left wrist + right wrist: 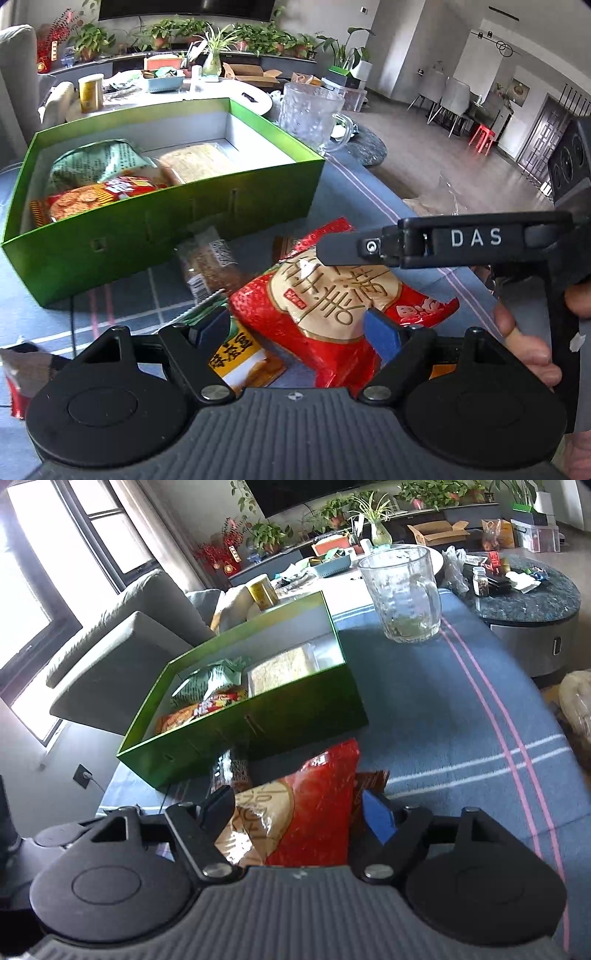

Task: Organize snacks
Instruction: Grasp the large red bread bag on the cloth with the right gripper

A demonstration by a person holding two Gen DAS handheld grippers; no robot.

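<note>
A big red snack bag (332, 302) with gold lettering lies tilted on the blue cloth in front of the green box (166, 221). My left gripper (297, 330) is open and straddles the bag's near end, its left pad clear of the bag. A finger (343, 245) of my right gripper reaches in from the right over the bag's far end. In the right wrist view the red bag (306, 812) fills the gap of my right gripper (299, 808), which is shut on it. The green box (258, 716) holds a green bag (99, 162), a red cracker pack (96, 195) and a pale packet (199, 162).
A clear packet of brown snacks (210, 266) and a yellow-green packet (243, 354) lie beside the red bag. A red wrapper (18, 376) sits at the left edge. A glass mug (406, 594) stands behind the box. The table edge runs along the right.
</note>
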